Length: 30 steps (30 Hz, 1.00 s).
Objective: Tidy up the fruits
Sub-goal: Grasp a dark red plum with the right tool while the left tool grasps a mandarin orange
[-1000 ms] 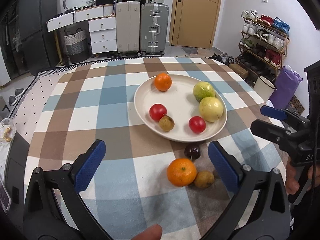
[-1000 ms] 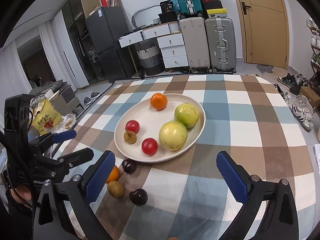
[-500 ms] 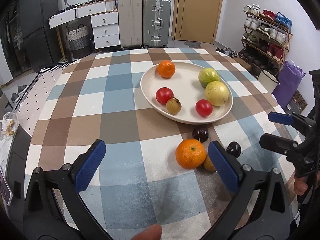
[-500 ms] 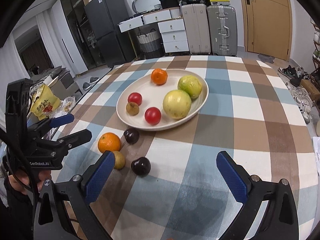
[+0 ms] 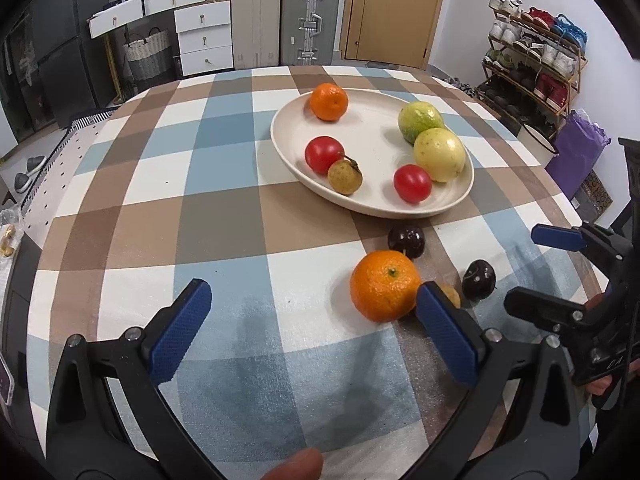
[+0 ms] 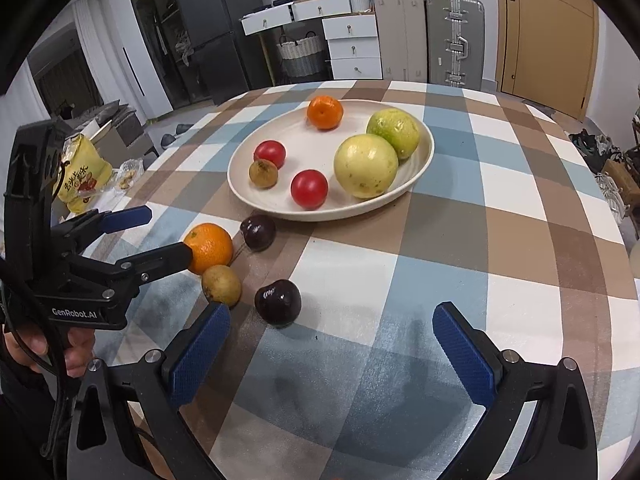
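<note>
A cream plate [image 5: 372,120] [image 6: 280,204] on the checked tablecloth holds an orange, two red tomatoes, a brown longan, a green guava and a yellow guava. In front of it on the cloth lie a loose orange [image 5: 384,286] [image 6: 210,247], two dark plums [image 5: 406,240] [image 5: 479,280] [image 6: 259,232] [image 6: 278,302] and a brown kiwi-like fruit [image 6: 221,285]. My left gripper [image 5: 316,336] is open and empty, its right finger beside the loose orange. My right gripper [image 6: 332,354] is open and empty, just short of the nearer plum.
The round table's edge curves near on all sides. Beyond it stand suitcases [image 5: 280,16], white drawers [image 5: 200,36], a shoe rack [image 5: 536,48] and a yellow snack bag [image 6: 80,176] on the floor side.
Both grippers have moved lower and closer to the loose fruits on the cloth. The left gripper's right finger now sits beside the loose orange. No fruit has moved.
</note>
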Tool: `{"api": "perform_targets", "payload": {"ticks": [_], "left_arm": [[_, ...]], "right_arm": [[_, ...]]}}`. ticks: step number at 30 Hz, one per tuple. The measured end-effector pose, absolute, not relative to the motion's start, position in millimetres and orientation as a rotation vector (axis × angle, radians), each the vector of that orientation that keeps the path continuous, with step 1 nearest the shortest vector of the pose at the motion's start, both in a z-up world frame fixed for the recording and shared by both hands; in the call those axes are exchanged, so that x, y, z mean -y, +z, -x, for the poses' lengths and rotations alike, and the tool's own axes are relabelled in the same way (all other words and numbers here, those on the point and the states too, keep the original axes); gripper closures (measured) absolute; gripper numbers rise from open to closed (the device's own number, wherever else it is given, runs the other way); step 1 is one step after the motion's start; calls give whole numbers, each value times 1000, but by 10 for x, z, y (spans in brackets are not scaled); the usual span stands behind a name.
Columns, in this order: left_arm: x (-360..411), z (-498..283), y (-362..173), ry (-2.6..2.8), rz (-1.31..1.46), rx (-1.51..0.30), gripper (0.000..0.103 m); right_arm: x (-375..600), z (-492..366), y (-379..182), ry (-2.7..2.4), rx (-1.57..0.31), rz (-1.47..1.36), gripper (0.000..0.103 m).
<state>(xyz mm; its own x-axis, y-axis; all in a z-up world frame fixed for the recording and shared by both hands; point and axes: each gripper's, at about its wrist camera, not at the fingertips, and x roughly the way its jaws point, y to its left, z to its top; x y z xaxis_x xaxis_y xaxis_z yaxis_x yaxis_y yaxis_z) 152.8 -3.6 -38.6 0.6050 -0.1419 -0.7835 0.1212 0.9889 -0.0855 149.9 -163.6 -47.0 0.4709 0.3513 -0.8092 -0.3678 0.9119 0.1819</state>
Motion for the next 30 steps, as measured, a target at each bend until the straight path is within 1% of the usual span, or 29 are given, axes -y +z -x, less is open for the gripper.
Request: {"api": "perform_targets", "payload": {"ticks": [6, 12, 21, 22, 25, 26, 27, 30], "left_arm": [[95, -1565, -465, -160, 16, -930, 1], [111, -1585, -475, -160, 16, -912, 1], [43, -1626, -513, -188, 83, -920, 2], [41, -1627, -516, -194, 89, -921, 4], [28, -1642, -522, -218, 115, -927, 9], [21, -1646, -526, -226, 126, -929, 10], [17, -1648, -529, -240, 137, -930, 14], [8, -1637, -523, -269, 154, -928, 22]], "right_arm": [[1574, -1505, -550, 449, -1006, 55, 0], [1518, -1509, -568, 475, -1000, 87, 1], [1479, -1534, -558, 494, -974, 97, 2], [1473, -1533, -557, 498, -973, 99, 3], [1443, -1530, -563, 515, -973, 111, 12], [1434, -1526, -564, 518, -972, 116, 18], [1425, -1525, -570, 521, -974, 120, 23], [1411, -1525, -585, 527, -979, 120, 28]]}}
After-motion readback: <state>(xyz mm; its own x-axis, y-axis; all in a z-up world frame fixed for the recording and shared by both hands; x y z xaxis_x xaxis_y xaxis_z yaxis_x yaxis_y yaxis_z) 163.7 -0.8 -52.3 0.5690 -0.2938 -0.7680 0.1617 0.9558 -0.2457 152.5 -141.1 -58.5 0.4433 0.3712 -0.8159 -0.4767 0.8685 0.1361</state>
